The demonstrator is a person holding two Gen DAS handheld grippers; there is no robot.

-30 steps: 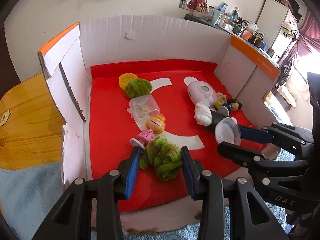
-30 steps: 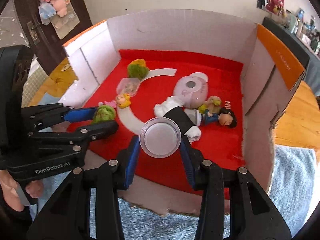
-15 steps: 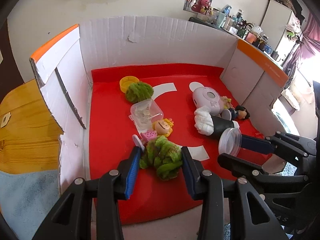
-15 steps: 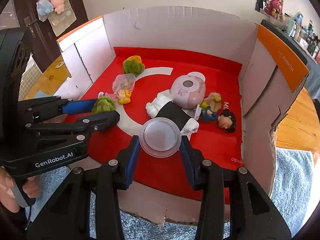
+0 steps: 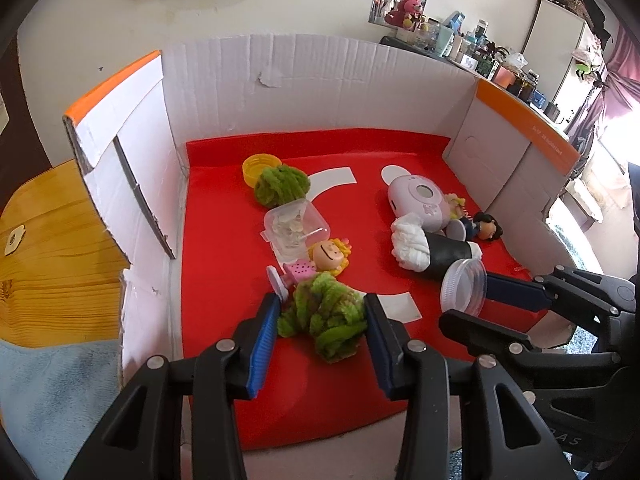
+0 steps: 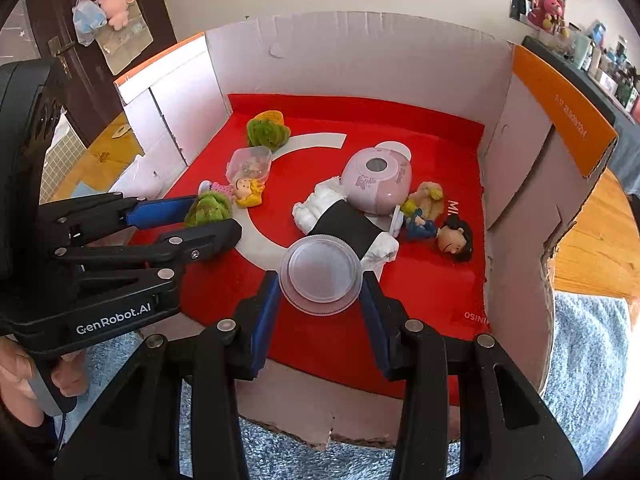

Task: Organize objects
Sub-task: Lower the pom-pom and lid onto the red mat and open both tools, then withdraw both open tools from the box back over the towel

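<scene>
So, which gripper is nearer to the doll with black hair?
Right. The right gripper, holding the clear lid, is nearer the black-haired doll. The left gripper, holding green yarn, is across the box.

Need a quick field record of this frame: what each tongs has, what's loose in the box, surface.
left tongs: shut on green fuzzy ball
right tongs: shut on clear round lid
surface: red mat inside open cardboard box
loose, left side: second green fuzzy ball, yellow cap, clear plastic case, blonde doll
loose, right side: pink toy camera, black-and-white roll, dark-haired doll
</scene>
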